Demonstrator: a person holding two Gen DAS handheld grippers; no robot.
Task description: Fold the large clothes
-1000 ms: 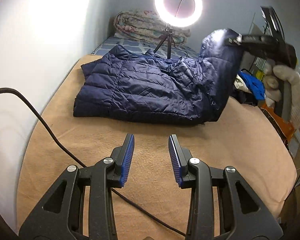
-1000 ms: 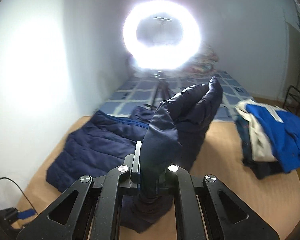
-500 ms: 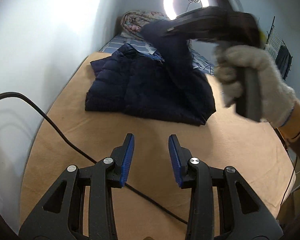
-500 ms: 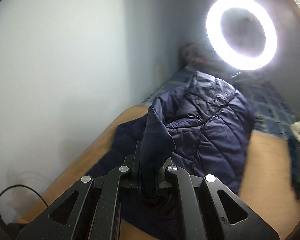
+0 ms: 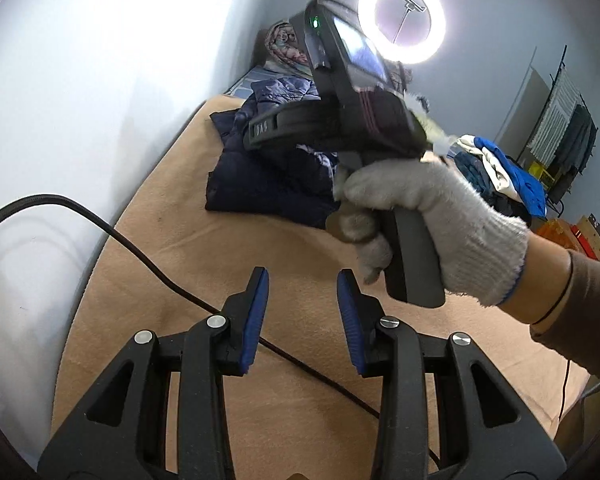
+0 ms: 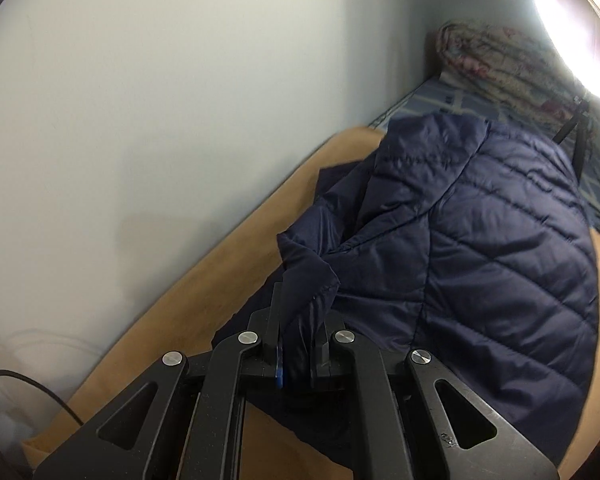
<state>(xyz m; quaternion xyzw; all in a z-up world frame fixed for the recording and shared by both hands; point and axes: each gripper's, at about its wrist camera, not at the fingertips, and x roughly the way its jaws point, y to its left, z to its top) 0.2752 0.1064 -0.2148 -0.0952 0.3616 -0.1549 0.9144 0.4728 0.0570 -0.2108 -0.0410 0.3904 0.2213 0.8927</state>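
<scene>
On the tan blanket that covered the bed, close against the pale wall, lay the navy quilted jacket, spread in a rumpled heap with one broad panel folded over the rest. The right gripper was clamped tight on a bunched edge of that jacket: the dark fabric rose up out of the narrow slot between its two fingers, and the blue pad of the left-hand finger showed only as a thin strip beside the cloth. A person's gloved hand, in a grey knitted glove, was wrapped around the handle of that gripper, which stood low over the jacket's near side.

The left gripper hung nearer to me, above bare blanket and well apart from the jacket. Its fingers stood partly apart, the ribbed blue pads facing each other with nothing between them and touching nothing. A black cable ran across the blanket underneath it.

Beyond the jacket a ring light glared on its small tripod, with a rolled floral quilt behind it at the head of the bed. Off to the right a pile of blue and white clothes sat at the blanket's edge.
</scene>
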